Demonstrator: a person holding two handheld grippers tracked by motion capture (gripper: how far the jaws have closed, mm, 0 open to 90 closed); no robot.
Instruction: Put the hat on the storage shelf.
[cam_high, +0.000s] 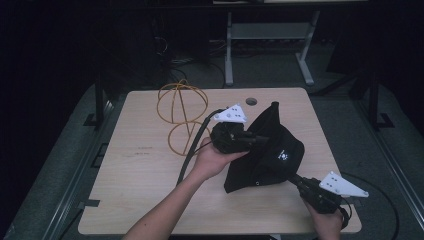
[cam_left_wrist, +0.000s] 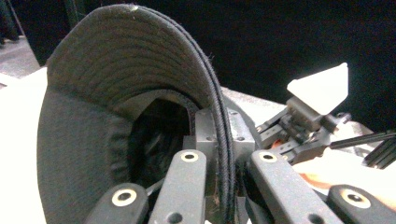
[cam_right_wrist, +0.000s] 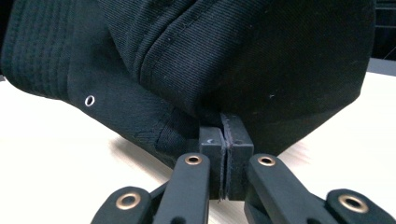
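Observation:
A black bucket hat is held up over the right half of the wooden table. My left gripper is shut on its stitched brim from the left; in the left gripper view the brim arches above the jaws and its edge is pinched at my left gripper. My right gripper is shut on the hat's lower right edge. In the right gripper view the black cloth hangs above my right gripper, a thin fold clamped between the pads. A small metal eyelet shows on the crown.
A yellow wire frame of looped rings stands at the table's back left, just left of my left hand. A round cable hole sits near the far edge. Beyond the table stand a grey desk frame and dark floor.

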